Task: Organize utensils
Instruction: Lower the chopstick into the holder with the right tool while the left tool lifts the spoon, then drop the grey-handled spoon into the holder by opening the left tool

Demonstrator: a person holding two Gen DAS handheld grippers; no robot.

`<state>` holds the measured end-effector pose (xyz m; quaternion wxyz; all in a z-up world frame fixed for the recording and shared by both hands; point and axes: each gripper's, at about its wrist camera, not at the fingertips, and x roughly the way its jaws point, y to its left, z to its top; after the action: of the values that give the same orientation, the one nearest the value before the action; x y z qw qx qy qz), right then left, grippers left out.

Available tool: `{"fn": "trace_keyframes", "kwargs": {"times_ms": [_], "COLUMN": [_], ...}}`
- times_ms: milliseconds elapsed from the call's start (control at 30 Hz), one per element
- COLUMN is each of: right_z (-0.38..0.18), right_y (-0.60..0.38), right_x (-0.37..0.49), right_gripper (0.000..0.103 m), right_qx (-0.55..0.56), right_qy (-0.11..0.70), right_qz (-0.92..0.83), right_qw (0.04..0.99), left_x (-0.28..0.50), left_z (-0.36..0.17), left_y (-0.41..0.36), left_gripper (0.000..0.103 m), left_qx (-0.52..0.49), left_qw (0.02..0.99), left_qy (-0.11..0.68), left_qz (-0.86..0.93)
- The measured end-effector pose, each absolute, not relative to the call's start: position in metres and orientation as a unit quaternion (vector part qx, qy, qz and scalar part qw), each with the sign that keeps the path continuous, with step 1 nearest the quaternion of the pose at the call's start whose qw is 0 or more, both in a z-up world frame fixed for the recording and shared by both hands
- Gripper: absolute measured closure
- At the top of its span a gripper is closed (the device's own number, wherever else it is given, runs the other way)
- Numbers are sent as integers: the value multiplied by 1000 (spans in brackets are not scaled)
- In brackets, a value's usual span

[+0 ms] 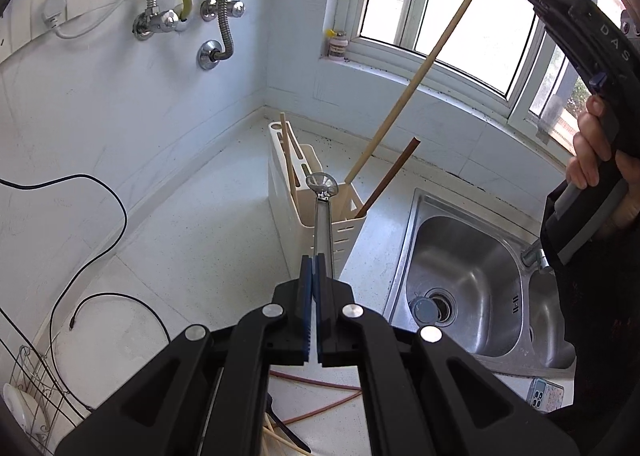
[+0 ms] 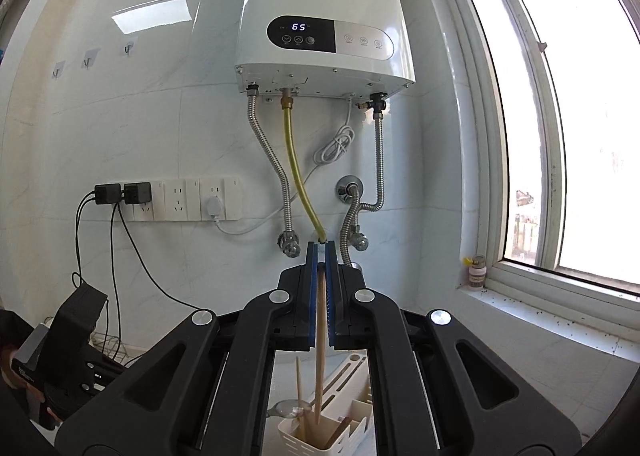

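Left wrist view: left gripper (image 1: 314, 268), jaws closed on flat handle of polished metal spoon (image 1: 323, 208), bowl of spoon hanging over rim of cream plastic utensil holder (image 1: 316, 212). Holder slotted along its top, perforated on its near wall, standing on pale speckled counter (image 1: 200, 240) just left of stainless steel sink (image 1: 464, 280). Inside holder: pale chopstick at the back, dark brown wooden stick (image 1: 390, 180) leaning toward sink, long round pale wooden rod (image 1: 416, 84) rising steeply from holder. Bare counter open to left of holder, wall close behind it.

Right wrist view: right gripper (image 2: 321, 256), blue-padded jaws clamped on upper end of rod (image 2: 320, 356), lower end down in front compartment of holder (image 2: 316, 436). White water heater (image 2: 324, 12) high above holder, display reading "65". Letters "DAS" legible on right gripper's body in left view.
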<state>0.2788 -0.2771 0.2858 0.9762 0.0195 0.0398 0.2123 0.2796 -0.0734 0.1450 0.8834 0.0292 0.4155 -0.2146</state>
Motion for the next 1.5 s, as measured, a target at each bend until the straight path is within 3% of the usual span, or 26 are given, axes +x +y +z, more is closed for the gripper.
{"fn": "trace_keyframes", "kwargs": {"times_ms": [600,1000,1233,1367,1500], "right_z": [242,195,170,164,165], "right_y": [-262,-252,-251,-255,-257], "right_x": [313,330,336,334,328], "right_gripper": [100,100,99,89,77], "right_qx": [20,-5,-14,-14,-24], "right_qy": [91,164,218,225,213], "right_qz": [227,223,210,200,168], "right_qw": [969,961,953,954,962], "left_x": [324,333,295,264,236], "left_z": [131,152,160,160,146], "left_y": [-92,-101,-77,-62,-44], "left_gripper": [102,101,87,87,73], "left_qx": [0,-25,-30,-9,-16], "left_qw": [856,895,923,936,940], "left_qy": [470,382,317,293,292], "left_qz": [-215,-229,-218,-194,-179]}}
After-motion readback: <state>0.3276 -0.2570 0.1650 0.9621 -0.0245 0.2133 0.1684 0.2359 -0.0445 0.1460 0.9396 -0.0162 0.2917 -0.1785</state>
